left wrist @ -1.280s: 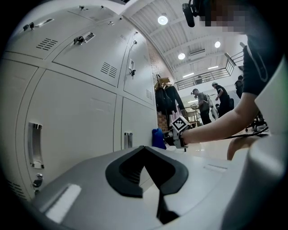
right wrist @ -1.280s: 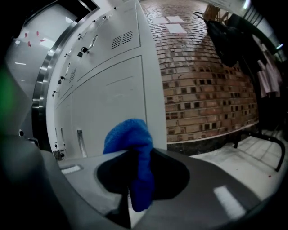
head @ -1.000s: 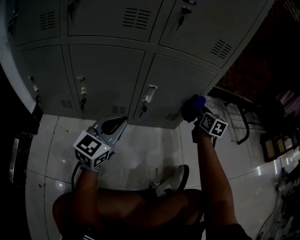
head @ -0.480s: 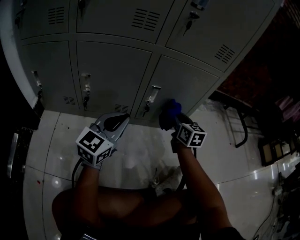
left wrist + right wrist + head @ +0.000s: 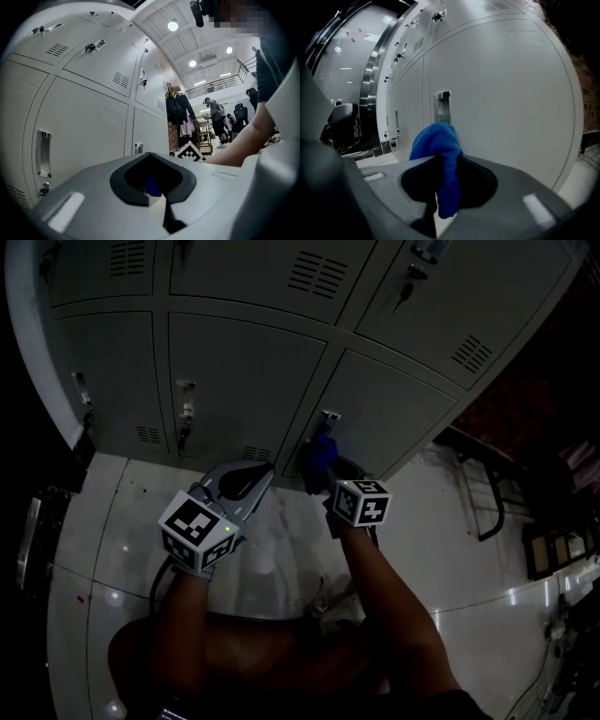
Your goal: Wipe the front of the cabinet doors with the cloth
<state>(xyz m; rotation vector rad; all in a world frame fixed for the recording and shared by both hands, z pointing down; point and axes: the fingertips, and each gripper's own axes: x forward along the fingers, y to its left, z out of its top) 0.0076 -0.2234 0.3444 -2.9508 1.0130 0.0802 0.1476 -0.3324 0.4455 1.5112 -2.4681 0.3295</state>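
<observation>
A grey metal locker cabinet (image 5: 234, 362) fills the top of the head view, with several doors. My right gripper (image 5: 323, 465) is shut on a blue cloth (image 5: 440, 150), which rests against the lower right door (image 5: 394, 409) close to its handle (image 5: 443, 107). The blue cloth (image 5: 321, 452) shows as a small bunch at the door's lower left corner. My left gripper (image 5: 239, 486) hangs low in front of the lower middle door (image 5: 230, 381), its jaws together and nothing held. In the left gripper view that same door (image 5: 79, 126) stands just beyond the jaws.
The pale tiled floor (image 5: 281, 549) runs below the lockers. A dark metal frame (image 5: 487, 493) stands to the right of the cabinet. The person's bare legs and a shoe (image 5: 328, 601) are under the grippers. People and hanging clothes (image 5: 180, 112) show far behind in the left gripper view.
My right gripper has slid left along the lower right door with the cloth, from its right edge to beside the handle. The left gripper has barely shifted.
</observation>
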